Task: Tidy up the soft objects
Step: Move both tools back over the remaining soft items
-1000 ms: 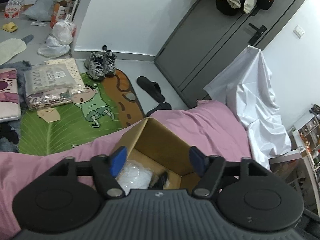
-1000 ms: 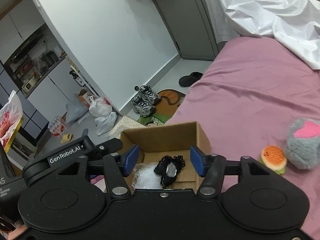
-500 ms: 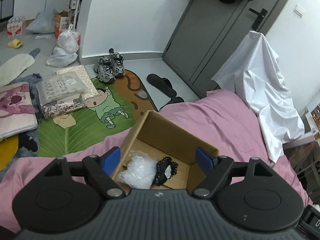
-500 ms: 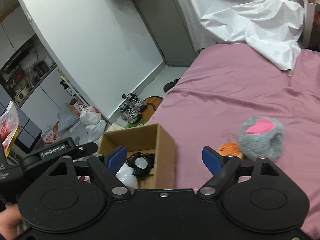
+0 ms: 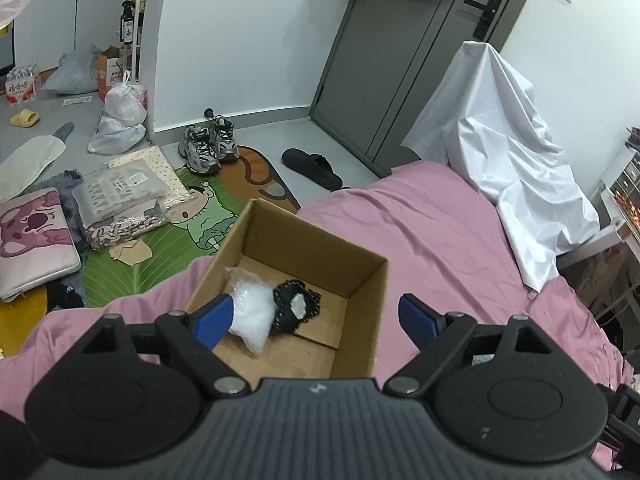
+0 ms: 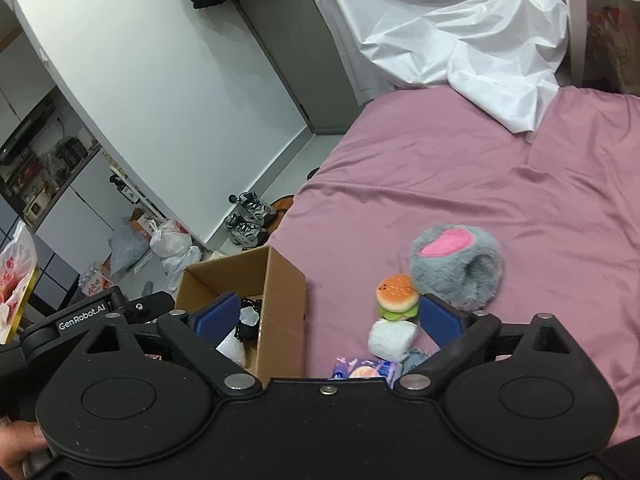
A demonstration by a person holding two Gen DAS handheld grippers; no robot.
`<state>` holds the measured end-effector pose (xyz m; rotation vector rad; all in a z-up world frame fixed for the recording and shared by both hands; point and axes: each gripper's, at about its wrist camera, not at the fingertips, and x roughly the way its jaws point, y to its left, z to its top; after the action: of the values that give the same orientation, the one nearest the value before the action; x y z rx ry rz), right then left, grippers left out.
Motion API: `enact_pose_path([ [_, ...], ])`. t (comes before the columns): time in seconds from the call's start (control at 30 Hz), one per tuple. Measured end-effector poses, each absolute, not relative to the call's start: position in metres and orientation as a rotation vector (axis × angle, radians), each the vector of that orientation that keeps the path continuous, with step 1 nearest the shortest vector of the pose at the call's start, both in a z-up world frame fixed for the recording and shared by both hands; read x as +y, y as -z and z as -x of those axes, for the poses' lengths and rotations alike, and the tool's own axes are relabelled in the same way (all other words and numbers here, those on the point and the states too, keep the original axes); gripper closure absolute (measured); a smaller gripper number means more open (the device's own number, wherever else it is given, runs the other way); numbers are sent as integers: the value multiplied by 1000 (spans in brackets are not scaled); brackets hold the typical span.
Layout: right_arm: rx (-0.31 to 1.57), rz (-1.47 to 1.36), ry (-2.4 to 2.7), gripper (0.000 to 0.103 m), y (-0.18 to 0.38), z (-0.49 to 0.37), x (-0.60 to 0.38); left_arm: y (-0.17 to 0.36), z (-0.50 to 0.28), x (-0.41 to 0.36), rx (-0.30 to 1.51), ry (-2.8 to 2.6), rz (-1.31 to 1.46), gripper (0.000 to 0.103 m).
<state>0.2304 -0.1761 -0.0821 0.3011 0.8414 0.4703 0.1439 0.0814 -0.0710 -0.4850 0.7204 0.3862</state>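
- Resting on the pink bed [image 6: 460,168], the cardboard box [image 5: 360,276] already holds a white pouch [image 5: 252,312] and a black item [image 5: 296,306].
- Grey plush [image 6: 456,268], burger toy [image 6: 398,292] and white roll [image 6: 392,338] lie beside the box, unpacked.
- Left gripper [image 5: 316,316] and right gripper [image 6: 320,318]: jaws have just been opening, now wide apart, gripping nothing.
- Judged step: between deposits; next move calls for the right gripper to close on a nearby toy.
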Motion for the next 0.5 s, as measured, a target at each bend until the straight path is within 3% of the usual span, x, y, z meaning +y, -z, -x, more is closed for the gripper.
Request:
enact_pose_path([
  [0.5, 908, -323, -501, 0, 86, -227, -211, 57, -130, 37, 757, -350, 434, 14],
])
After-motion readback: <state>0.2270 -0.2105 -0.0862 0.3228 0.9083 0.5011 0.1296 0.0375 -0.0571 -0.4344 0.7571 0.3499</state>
